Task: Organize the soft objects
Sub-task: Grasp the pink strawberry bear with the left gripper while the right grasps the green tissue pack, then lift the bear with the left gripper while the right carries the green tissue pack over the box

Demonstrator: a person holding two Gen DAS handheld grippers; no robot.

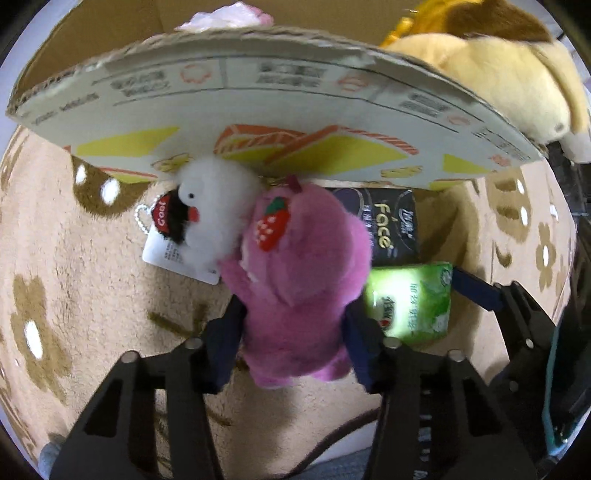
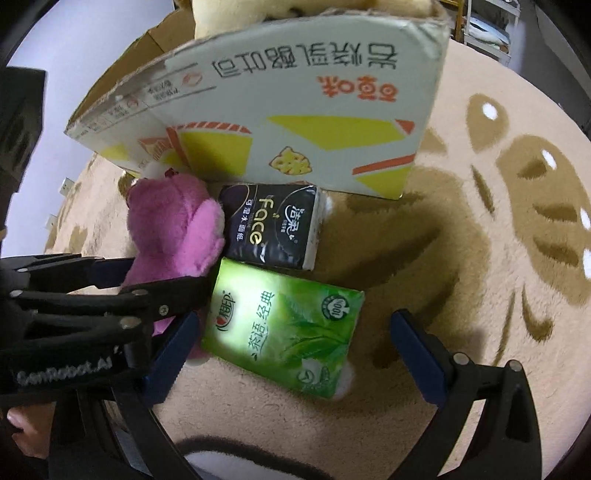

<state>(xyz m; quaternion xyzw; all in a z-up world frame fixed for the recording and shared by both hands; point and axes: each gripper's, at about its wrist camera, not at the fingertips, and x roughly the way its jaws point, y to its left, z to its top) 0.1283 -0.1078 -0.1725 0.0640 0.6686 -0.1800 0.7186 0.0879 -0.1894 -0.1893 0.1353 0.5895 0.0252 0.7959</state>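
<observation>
Left gripper (image 1: 291,332): fingers (image 1: 225,343) closed on the pink plush (image 1: 299,273), pads pressed into both flanks of its lower body. Plush head toward the box (image 1: 258,103), strawberry patch on top. From the right wrist view, same plush (image 2: 173,236) seen side-on, left gripper's black linkage clamped across it.

White plush (image 1: 214,210) touching the pink plush's head, tucked under the box edge, with a bead chain and card tag (image 1: 173,258) beneath.

Right gripper (image 2: 295,354): fingers (image 2: 417,354) spread wide, holding nothing. Green tissue pack (image 2: 284,328) flat on the rug (image 2: 480,258) between the two fingers, near but clear of either pad. Black tissue pack (image 2: 273,229) just beyond the green one, touching it at one edge, close against the box wall (image 2: 295,110).

Tan plush (image 1: 509,74) in the box, bulging over its rim. Pale pink soft item (image 1: 225,16) also in the box, partly hidden.
</observation>
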